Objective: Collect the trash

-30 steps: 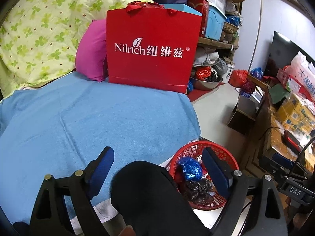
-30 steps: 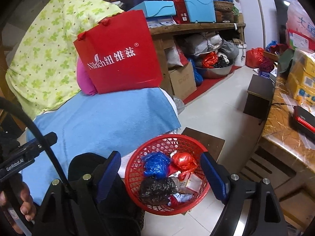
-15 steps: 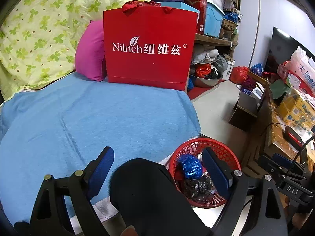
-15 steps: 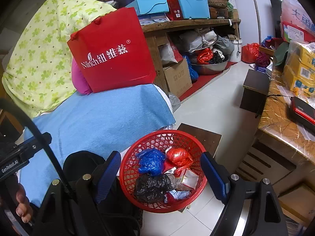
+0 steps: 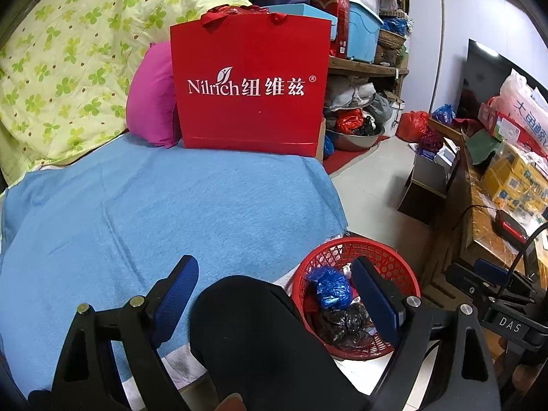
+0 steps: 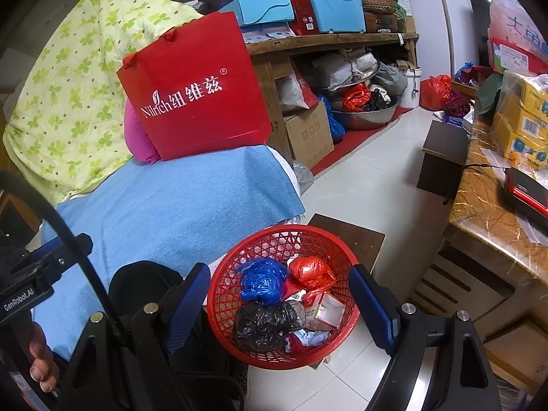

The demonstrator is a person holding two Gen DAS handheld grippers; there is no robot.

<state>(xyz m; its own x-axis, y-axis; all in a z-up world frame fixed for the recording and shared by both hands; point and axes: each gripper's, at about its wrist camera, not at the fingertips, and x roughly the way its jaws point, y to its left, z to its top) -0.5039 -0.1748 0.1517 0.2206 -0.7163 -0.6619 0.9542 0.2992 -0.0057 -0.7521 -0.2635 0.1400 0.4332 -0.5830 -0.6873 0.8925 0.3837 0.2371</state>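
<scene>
Red lattice basket (image 6: 224, 294) seen between blue pads of right hand-held gripper (image 6: 279, 303). Inside: blue bag (image 6: 262, 282), red bag (image 6: 310, 270), black bag (image 6: 262, 323). Ahead: plain blue blanket (image 5: 154, 212); red paper bag (image 5: 250, 85) lettered in white; pink pillow (image 5: 152, 102); yellow-green quilt (image 5: 68, 51) patterned with green clover.

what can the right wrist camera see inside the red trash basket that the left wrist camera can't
Only the right wrist view shows the crumpled red plastic bag and the small cardboard packet in the red mesh basket.

Only the left wrist view shows the right-hand gripper rig marked DAS beside the basket.

Both show the basket, its crumpled blue plastic bag and its black plastic bag, with both grippers open and empty.
</scene>
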